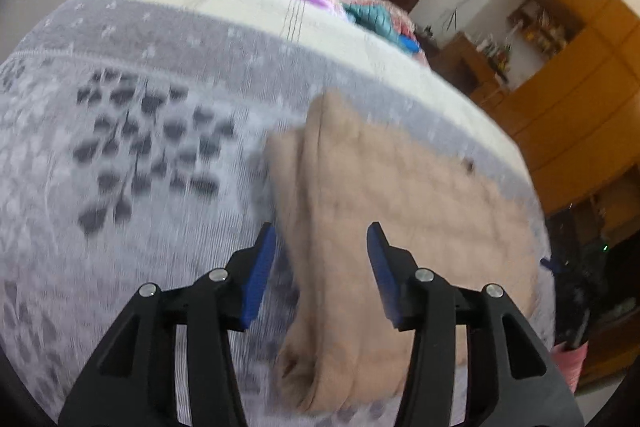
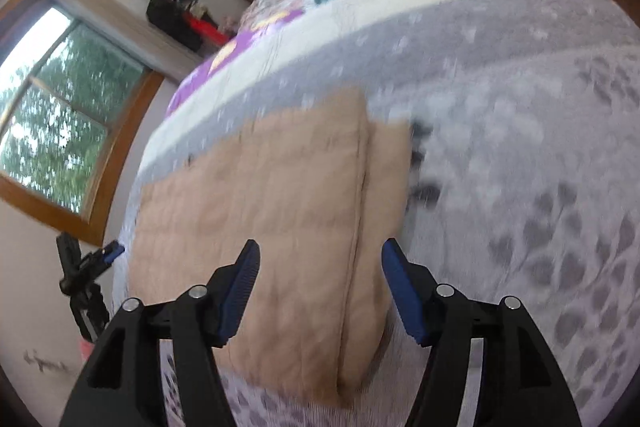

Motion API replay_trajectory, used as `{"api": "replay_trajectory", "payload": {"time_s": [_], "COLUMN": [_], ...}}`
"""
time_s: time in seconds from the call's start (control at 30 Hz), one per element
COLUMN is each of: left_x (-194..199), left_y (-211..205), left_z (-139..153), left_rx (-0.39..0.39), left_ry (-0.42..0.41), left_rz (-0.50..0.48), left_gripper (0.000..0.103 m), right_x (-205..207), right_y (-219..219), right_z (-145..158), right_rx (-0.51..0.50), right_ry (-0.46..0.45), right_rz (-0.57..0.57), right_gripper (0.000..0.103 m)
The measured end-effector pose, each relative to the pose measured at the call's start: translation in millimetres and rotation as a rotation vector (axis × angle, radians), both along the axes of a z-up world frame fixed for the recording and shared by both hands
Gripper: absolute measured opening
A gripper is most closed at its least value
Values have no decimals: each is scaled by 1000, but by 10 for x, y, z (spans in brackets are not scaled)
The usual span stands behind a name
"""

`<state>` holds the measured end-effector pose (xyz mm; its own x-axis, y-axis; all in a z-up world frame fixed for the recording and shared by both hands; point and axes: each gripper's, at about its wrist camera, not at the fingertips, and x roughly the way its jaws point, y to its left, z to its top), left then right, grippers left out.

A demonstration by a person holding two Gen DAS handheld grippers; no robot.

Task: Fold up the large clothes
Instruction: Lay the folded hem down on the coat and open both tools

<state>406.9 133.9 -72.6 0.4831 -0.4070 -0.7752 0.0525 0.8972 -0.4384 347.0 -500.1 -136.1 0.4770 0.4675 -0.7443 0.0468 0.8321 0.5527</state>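
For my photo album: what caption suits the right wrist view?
Open right gripper above a folded tan garment lying on a grey patterned bedspread.

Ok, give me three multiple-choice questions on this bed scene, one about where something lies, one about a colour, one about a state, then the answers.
1. Where does the folded garment lie?
A. on the grey patterned bedspread
B. on the floor
C. on the windowsill

2. What colour is the garment?
A. red
B. tan
C. black

3. How do the right tongs stand?
A. clamped on the garment
B. clamped on a pillow
C. open, holding nothing

Answers:
1. A, bedspread shows all round the garment.
2. B, it is tan in both views.
3. C, the blue pads stand apart with the garment lying flat beyond them; the left tongs are open too.
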Motion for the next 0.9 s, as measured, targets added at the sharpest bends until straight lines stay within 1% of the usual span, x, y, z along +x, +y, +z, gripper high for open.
{"api": "replay_trajectory", "payload": {"time_s": [0.03, 0.13, 0.17, 0.2, 0.23, 0.27, 0.3, 0.33, 0.37, 0.4, 0.43, 0.53, 0.57, 0.6, 0.67, 0.7, 0.77, 0.83, 0.87, 0.9], "left_x": [-82, -250, -287, -326, -349, -362, -364, -360, -359, -355, -371, -375, -372, -378, -404, -418, -418, -417, -434, -461], "left_y": [3, -53, -68, -101, -142, -166, -215, -245, -272, -296, -306, -301, -287, -287, -324, -355, -390, -381, -353, -352], "left_z": [-67, -229, -258, -273, -282, -290, -297, -300, -304, -320, -326, -467, -526, -584, -621, -618, -597, -542, -497, -412], "left_rx": [6, 0, -11, -24, -26, -14, 9, 21, 47, 83, 95, 99, 94, 95, 126, 151, 178, 172, 160, 154], "left_ry": [8, 20, 17, 10, 5, 3, -2, -4, -9, -8, -4, 17, 23, 18, -10, -21, -21, -16, -14, -19], "left_rz": [-5, -25, -32, -40, -45, -44, -43, -45, -36, -27, -25, -15, -15, -14, -18, -18, -14, -7, 7, 27], "left_gripper": [49, 49, 49, 49, 46, 40, 33, 24, 20, 19, 19, 19, 20, 20, 21, 21, 22, 23, 25, 27], "right_x": [-66, -201, -225, -245, -260, -268, -273, -276, -282, -290, -295, -269, -252, -237, -218, -220, -236, -303, -359, -442], "right_y": [59, 161, 204, 242, 273, 310, 328, 344, 362, 377, 391, 441, 467, 489, 544, 567, 618, 640, 679, 689], "right_z": [-69, -224, -255, -260, -250, -221, -194, -160, -137, -121, -138, -272, -360, -436, -501, -494, -447, -315, -253, -167], "right_rx": [-5, -8, -8, -21, -35, -58, -64, -71, -80, -98, -117, -148, -154, -151, -160, -171, -198, -219, -228, -251], "right_ry": [12, 29, 31, 25, 20, 13, 8, 0, -8, -11, 0, 27, 40, 46, 37, 37, 36, 12, -3, -24], "right_rz": [12, 36, 41, 44, 45, 42, 41, 34, 29, 25, 20, 19, 21, 21, 23, 21, 20, -5, -23, -46], "right_gripper": [62, 52, 48, 39, 34, 23, 15, 13, 11, 10, 10, 10, 10, 10, 10, 10, 10, 12, 18, 20]}}
